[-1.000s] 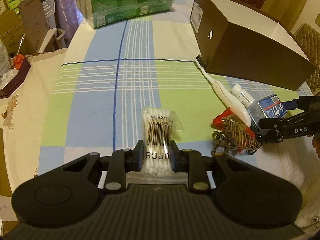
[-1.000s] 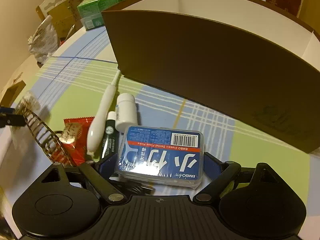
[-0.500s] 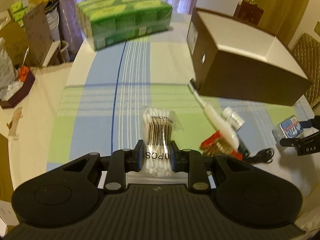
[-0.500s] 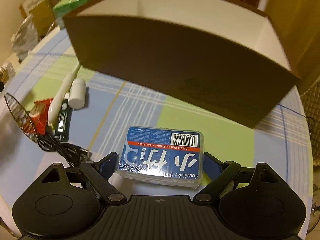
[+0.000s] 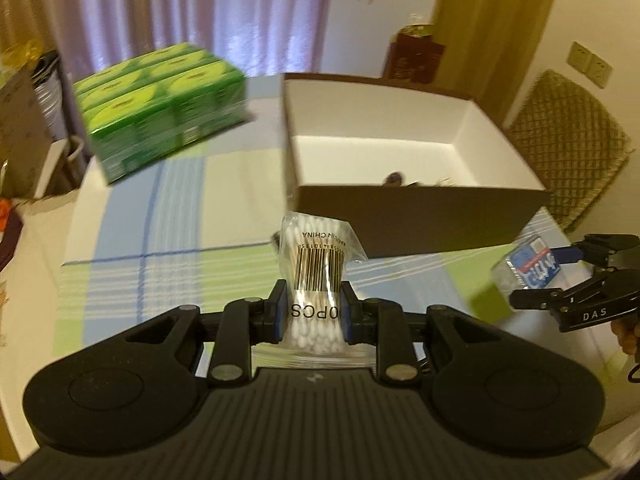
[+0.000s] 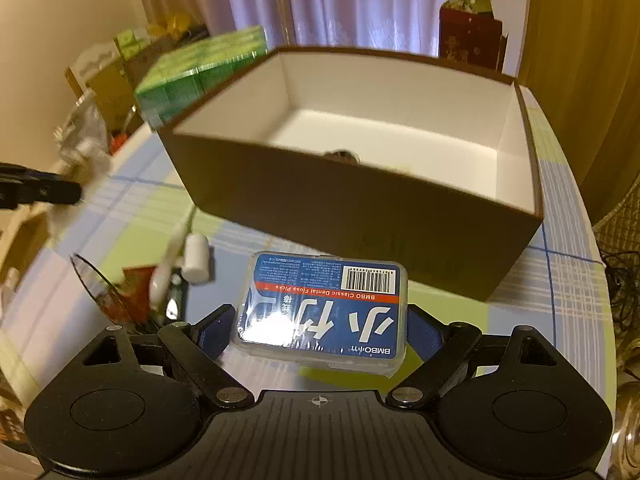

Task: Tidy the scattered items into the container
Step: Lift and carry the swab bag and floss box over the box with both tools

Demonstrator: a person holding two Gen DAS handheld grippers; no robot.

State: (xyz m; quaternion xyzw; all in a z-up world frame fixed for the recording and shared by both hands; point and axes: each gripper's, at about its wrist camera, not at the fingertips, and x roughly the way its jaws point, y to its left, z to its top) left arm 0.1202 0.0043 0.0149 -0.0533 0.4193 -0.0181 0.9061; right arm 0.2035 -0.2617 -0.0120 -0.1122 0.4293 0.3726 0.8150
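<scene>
- Clear bag of cotton swabs (image 5: pixel 314 276), barcode up, clamped by left gripper (image 5: pixel 313 317).
- Blue floss-pick box (image 6: pixel 322 310) gripped by right gripper (image 6: pixel 320 330).
- Brown container (image 6: pixel 360 204) at 12 o'clock, white inside.

Glossy plastic floss case (image 6: pixel 324 308); matt cardboard box (image 6: pixel 352 204).

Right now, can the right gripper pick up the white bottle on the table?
Probably not: the right gripper is shut on the floss box, so it cannot take the white bottle yet.
</scene>
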